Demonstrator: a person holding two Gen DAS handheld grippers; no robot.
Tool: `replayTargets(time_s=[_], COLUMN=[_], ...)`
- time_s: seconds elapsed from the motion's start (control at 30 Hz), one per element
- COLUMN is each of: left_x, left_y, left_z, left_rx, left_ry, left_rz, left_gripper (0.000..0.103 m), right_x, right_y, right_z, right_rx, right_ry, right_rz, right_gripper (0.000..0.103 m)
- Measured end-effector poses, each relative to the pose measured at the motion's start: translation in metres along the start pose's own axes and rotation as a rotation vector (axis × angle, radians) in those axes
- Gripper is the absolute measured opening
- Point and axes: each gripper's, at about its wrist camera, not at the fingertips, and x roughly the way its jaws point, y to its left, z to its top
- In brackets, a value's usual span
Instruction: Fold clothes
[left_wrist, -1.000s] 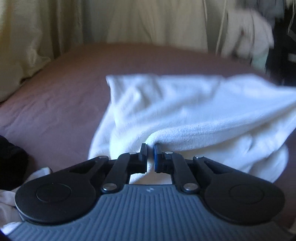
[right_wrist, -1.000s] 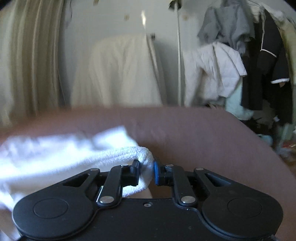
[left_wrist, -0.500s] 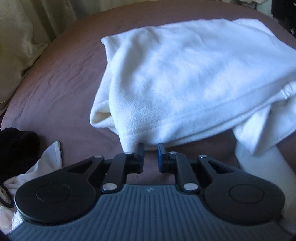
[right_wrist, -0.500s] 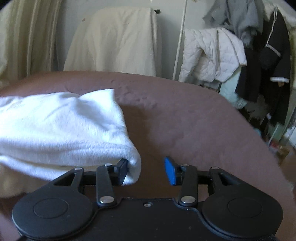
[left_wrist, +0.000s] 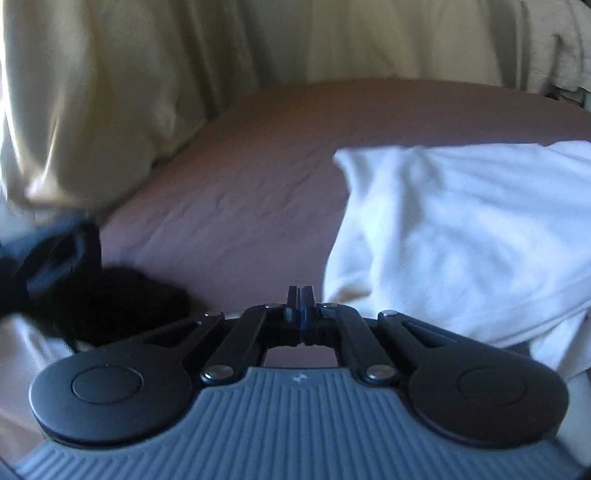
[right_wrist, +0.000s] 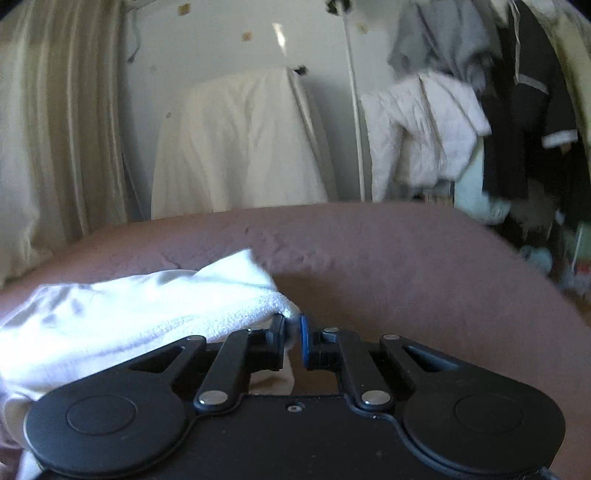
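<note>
A white fleece garment (left_wrist: 461, 229) lies bunched on the brown bed (left_wrist: 240, 184), at the right of the left wrist view. My left gripper (left_wrist: 300, 291) hovers over bare sheet just left of the garment. Its jaws are closing, and the pads meet with nothing between them. In the right wrist view the same garment (right_wrist: 147, 306) stretches to the left. My right gripper (right_wrist: 293, 328) has its jaws closing on the garment's right corner, and the pads pinch a tuft of the cloth.
A black garment (left_wrist: 92, 295) lies in a heap at the left, over some white cloth. Beige curtains (left_wrist: 92, 92) hang behind the bed. Beyond the bed (right_wrist: 406, 266) stand a cream-draped chair (right_wrist: 240, 147) and a rack of hanging clothes (right_wrist: 498, 110).
My left gripper let go of the white garment's hem, swung left off it, tilted up and shut empty. My right gripper opened wide, then shut again on the garment's corner.
</note>
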Motion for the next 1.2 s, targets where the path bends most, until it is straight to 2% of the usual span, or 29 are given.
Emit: replayTargets(time_s=[0.1,0.13,0.27,0.3,0.33,0.37,0.4,0.43,0.53,0.6,0.63,0.7,0.77,0.83,0.97,1.07,1.1,1.13,1.2], left_x=[0.017,0.020,0.020,0.019,0.018,0.021,0.025,0.032,0.060,0.082,0.096,0.120,0.144,0.167,0.204,0.214,0.216,0.217,0.222], left_y=[0.007,0.010,0.003,0.004,0.004,0.003,0.002,0.000,-0.001,0.005,0.009,0.014,0.019,0.022,0.018,0.005,0.000,-0.003,-0.006], left_z=[-0.009,-0.015,-0.007,-0.003,0.001,0.006,0.010,0.015,0.033,0.047,0.055,0.067,0.078,0.089,0.103,0.114,0.117,0.120,0.123], left_rx=[-0.056,-0.056,-0.080,-0.096,-0.112,-0.125,-0.137,-0.151,-0.159,-0.188,-0.209,-0.247,-0.287,-0.334,-0.403,-0.355,-0.325,-0.308,-0.293], left_ry=[0.087,0.092,0.061,0.049,0.038,0.035,0.032,0.031,0.040,0.060,0.073,0.093,0.110,0.122,0.149,0.112,0.095,0.089,0.087], left_rz=[-0.015,-0.023,-0.098,-0.133,-0.168,-0.186,-0.203,-0.200,-0.219,-0.244,-0.264,-0.296,-0.325,-0.364,-0.467,-0.415,-0.410,-0.417,-0.437], left_gripper=[0.000,0.000,0.005,0.007,0.014,0.030,0.037,0.046,0.047,0.047,0.047,0.047,0.047,0.047,0.047,0.043,0.043,0.038,0.036], right_x=[0.025,0.035,0.041,0.038,0.033,0.028,0.029,0.032,0.048,0.072,0.087,0.119,0.152,0.187,0.251,0.286,0.294,0.301,0.312], right_y=[-0.005,-0.005,-0.013,-0.020,-0.027,-0.034,-0.037,-0.039,-0.038,-0.033,-0.031,-0.025,-0.016,-0.010,-0.009,-0.017,-0.020,-0.021,-0.023], right_z=[-0.026,-0.034,-0.042,-0.037,-0.028,-0.020,-0.010,0.000,0.029,0.049,0.059,0.079,0.096,0.108,0.116,0.114,0.114,0.112,0.107], right_rx=[-0.047,-0.071,-0.151,-0.126,-0.088,-0.049,-0.019,0.009,0.067,0.085,0.089,0.085,0.068,0.057,0.145,0.266,0.313,0.371,0.473], right_ry=[0.157,0.217,0.282,0.269,0.239,0.206,0.186,0.169,0.144,0.168,0.181,0.223,0.262,0.314,0.450,0.522,0.547,0.573,0.618], right_rz=[-0.043,-0.060,-0.210,-0.208,-0.180,-0.149,-0.112,-0.074,0.077,0.196,0.240,0.310,0.330,0.329,0.330,0.349,0.398,0.476,0.624], right_gripper=[0.008,0.008,0.010,0.011,0.013,0.019,0.028,0.032,0.040,0.048,0.049,0.059,0.066,0.067,0.069,0.069,0.069,0.069,0.069])
